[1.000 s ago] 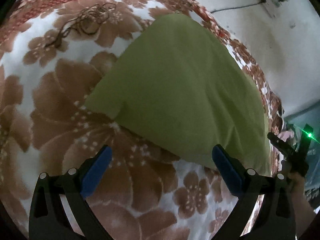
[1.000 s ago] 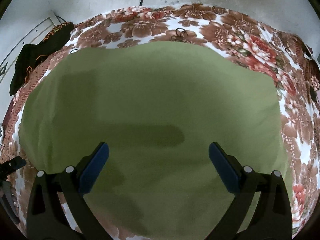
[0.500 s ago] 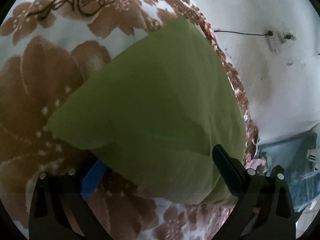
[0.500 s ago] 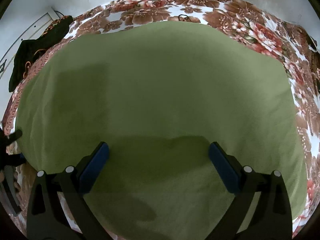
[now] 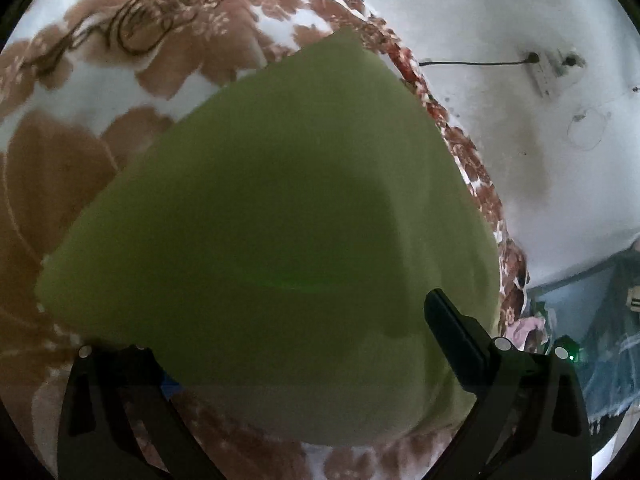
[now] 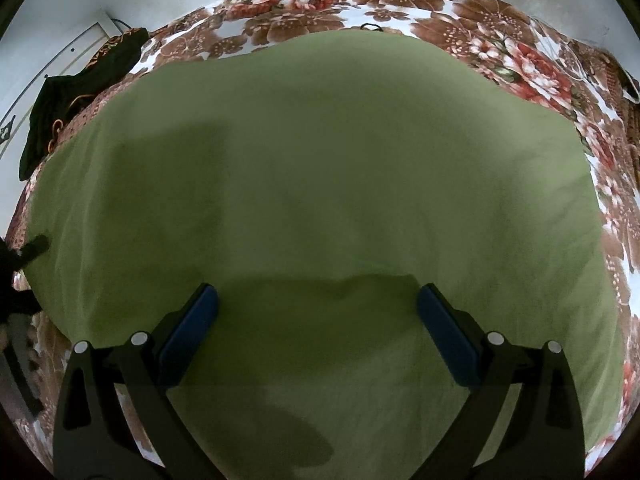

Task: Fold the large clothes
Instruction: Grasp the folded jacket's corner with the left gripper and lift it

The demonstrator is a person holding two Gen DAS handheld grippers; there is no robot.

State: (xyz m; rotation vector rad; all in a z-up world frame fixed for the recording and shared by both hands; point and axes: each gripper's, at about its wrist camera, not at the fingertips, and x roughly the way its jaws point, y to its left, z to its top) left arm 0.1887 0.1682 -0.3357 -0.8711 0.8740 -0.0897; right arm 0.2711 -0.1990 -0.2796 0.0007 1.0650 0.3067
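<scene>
left wrist view: green cloth (image 5: 280, 220), plain, matte and soft, with no print, lying on a floral bedcover (image 5: 80, 128) with big brown flowers on white. shape of cloth here almost like a triangle, one corner pointing up toward the wall, wide part near the camera. edge of cloth passing between the fingers of left gripper (image 5: 304, 352): right finger (image 5: 452, 336) black and hard, lying over the cloth; left finger almost hidden under the green edge, only a small bit of blue pad (image 5: 170, 382) seen. jaws spread wide, not pressed on the fabric. dark soft shadow in the middle of the cloth. behind the bed a white rough wall (image 5: 500, 140) with stains, a thin black cable (image 5: 472, 63) and a socket strip (image 5: 546, 72).

right wrist view: same green cloth (image 6: 320, 180) spread flat and wide, covering most of the bedcover (image 6: 520, 52); here the flowers also reddish. surface smooth with few low wrinkles at right side. right gripper (image 6: 318, 316) just over the cloth near its close edge, blue pads (image 6: 192, 328) far from each other, jaws wide apart, nothing pinched. touching the fabric or not: cannot tell. dark garment (image 6: 80, 92) with orange pattern lying at the far left corner of the bed, apart from the green cloth. left gripper's black tip (image 6: 32, 248) at the left edge of the cloth.
</scene>
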